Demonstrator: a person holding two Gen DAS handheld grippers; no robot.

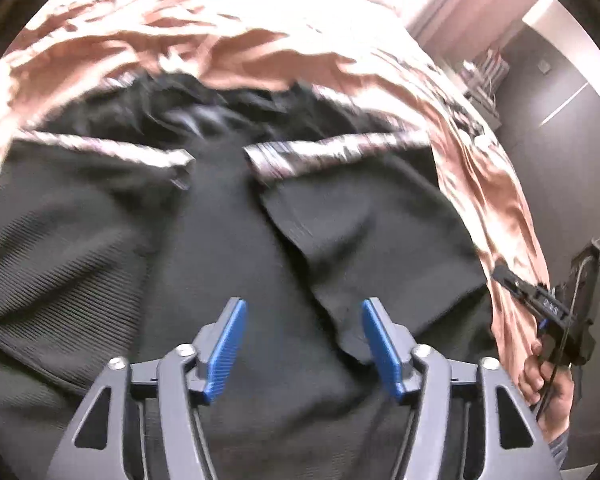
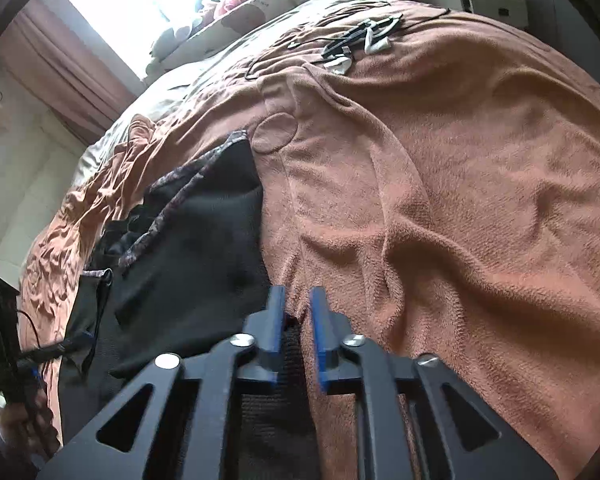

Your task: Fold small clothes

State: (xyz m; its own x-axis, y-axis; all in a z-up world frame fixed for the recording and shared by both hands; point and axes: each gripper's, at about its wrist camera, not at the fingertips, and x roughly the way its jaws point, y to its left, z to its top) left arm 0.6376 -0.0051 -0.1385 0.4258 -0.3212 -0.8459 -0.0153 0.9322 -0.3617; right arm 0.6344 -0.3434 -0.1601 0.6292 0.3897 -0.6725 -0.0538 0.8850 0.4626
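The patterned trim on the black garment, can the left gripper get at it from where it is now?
Probably yes. The left gripper hangs open above the black garment, and the patterned trim lies exposed ahead of it on the orange blanket with nothing between.

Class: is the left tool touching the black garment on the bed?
Apart. The left wrist view shows the left tool open above the black garment, its blue pads holding nothing.
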